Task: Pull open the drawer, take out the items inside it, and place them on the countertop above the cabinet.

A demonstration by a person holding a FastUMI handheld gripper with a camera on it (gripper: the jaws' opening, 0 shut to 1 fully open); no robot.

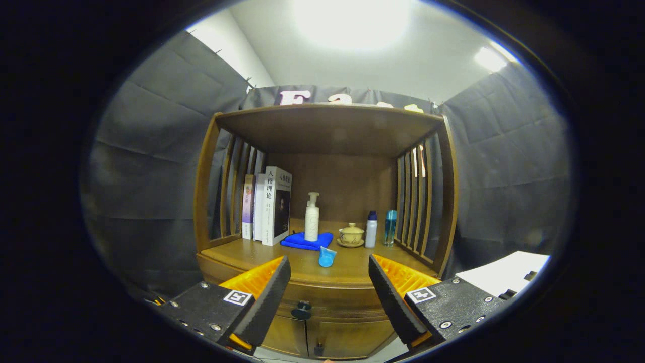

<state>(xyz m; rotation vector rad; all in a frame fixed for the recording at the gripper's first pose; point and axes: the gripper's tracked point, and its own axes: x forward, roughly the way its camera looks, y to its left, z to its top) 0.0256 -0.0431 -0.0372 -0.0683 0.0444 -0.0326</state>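
Dark cloth walls close in a wooden cabinet (322, 297) with slatted sides and a shelf roof. Going left to right along its table (252, 254): 3 upright books (267, 206), a folded blue cloth (302, 241) with a white pump bottle (312, 218) standing on it, a small blue cup (326, 257) lying nearer the front edge, a lidded tea bowl (351, 235) on its saucer, a white bottle with a blue cap (371, 230), and a clear blue bottle (390, 227). Under the table's front edge, the drawer (332, 297) sits closed, its dark round knob (302, 308) between the fingers and just ahead of them. The tool (330, 297) is spread wide and holds nothing. The knob looks small, hard and likely smooth, so pinching it squarely by its sides should grip best; the wooden drawer probably slides stiffly. What is inside cannot be seen.
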